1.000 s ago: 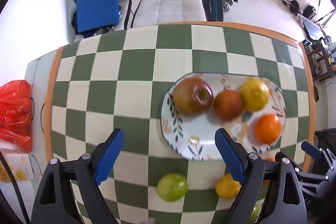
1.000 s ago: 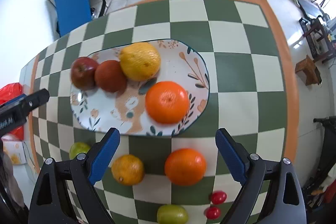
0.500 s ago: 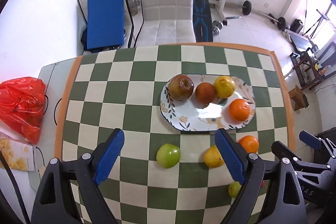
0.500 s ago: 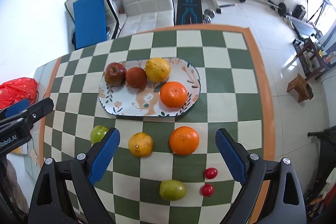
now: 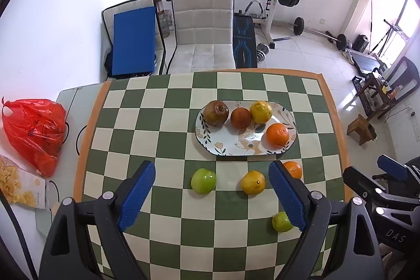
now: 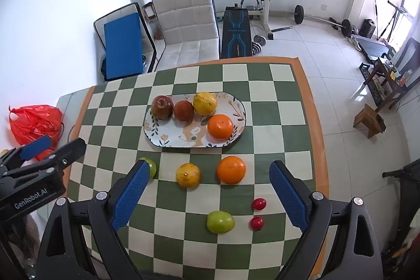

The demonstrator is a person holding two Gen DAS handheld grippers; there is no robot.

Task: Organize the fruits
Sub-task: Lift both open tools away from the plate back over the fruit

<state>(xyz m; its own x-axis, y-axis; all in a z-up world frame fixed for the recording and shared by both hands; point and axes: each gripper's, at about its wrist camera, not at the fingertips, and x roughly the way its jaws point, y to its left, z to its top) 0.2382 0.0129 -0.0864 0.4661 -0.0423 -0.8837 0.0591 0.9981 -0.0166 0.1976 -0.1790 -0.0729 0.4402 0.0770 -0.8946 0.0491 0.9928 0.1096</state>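
Right wrist view: my right claw is wide apart and empty, with the orange just ahead, nearer than the plate. My left claw is apart too.

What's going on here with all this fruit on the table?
A person is sorting fruit with a handheld gripper in each hand. The left gripper and right gripper are both open, empty and held above the checkered table. Four fruits sit on the oval plate. Loose on the cloth in front of it are an orange, a yellow citrus, two green apples and two small red fruits.
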